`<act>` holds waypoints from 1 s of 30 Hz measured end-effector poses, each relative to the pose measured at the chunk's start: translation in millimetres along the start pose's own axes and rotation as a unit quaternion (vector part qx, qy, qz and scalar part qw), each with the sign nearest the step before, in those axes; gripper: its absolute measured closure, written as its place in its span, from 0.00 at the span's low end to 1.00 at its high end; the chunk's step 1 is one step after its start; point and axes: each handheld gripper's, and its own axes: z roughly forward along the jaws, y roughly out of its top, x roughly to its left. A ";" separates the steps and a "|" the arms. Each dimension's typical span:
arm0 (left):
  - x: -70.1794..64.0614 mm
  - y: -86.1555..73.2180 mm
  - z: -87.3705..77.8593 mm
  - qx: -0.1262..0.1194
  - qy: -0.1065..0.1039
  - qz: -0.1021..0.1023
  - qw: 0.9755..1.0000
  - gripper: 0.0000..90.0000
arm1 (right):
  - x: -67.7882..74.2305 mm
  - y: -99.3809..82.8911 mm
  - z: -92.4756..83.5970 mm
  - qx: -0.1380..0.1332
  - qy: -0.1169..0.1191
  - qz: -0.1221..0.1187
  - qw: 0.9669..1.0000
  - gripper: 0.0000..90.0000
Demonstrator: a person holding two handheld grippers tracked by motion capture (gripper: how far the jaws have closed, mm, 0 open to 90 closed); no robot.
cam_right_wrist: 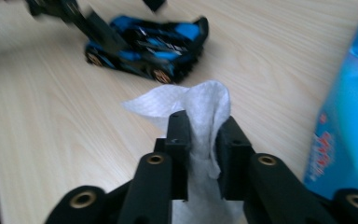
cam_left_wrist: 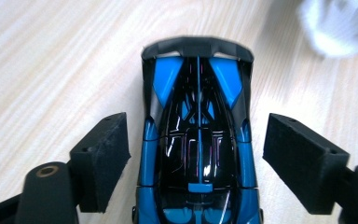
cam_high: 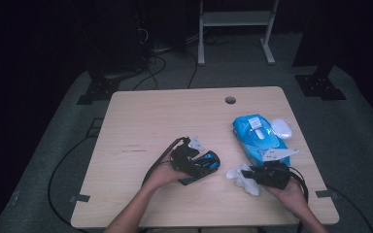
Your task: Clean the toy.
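Open tabletop (cam_high: 141, 121) left and ahead; wipes pack (cam_high: 260, 138) blocking the right side.

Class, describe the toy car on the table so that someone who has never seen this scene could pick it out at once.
Start at the pale wooden table and go to its near middle. There the toy car lies between the open jaws of the left gripper. It is glossy black and blue, unlike the crumpled white wipe and the blue wipe pack to its right.

toy car (cam_high: 205, 164) left of wipe (cam_high: 243, 178), wipes pack (cam_high: 260, 137) behind wipe
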 end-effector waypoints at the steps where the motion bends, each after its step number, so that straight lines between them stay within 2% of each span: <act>1: 0.2 0.1 -1.9 -0.001 0.003 0.002 1.000 0.22 | -0.3 -1.2 -0.4 0.005 -0.002 -0.001 1.000 0.74; 5: 0.4 -2.0 -8.5 -0.010 0.007 0.003 1.000 0.21 | -0.2 -4.8 -4.7 0.008 -0.015 -0.011 1.000 0.60; 8: 1.2 -4.6 -13.7 -0.018 0.009 0.000 1.000 0.21 | -0.7 -6.3 -12.1 -0.009 -0.024 -0.013 1.000 0.57; 13: 1.6 -9.9 -19.7 -0.029 0.012 -0.003 1.000 0.19 | -2.1 -8.3 -22.6 -0.022 -0.043 -0.022 0.999 0.56; 22: 4.9 -21.2 -34.0 -0.048 0.018 -0.016 0.999 0.18 | -7.7 -15.1 -39.1 -0.050 -0.042 -0.004 0.998 0.54; 30: 7.5 -31.1 -44.4 -0.059 0.025 -0.024 0.998 0.15 | -10.3 -17.7 -45.5 -0.066 -0.039 0.006 0.997 0.52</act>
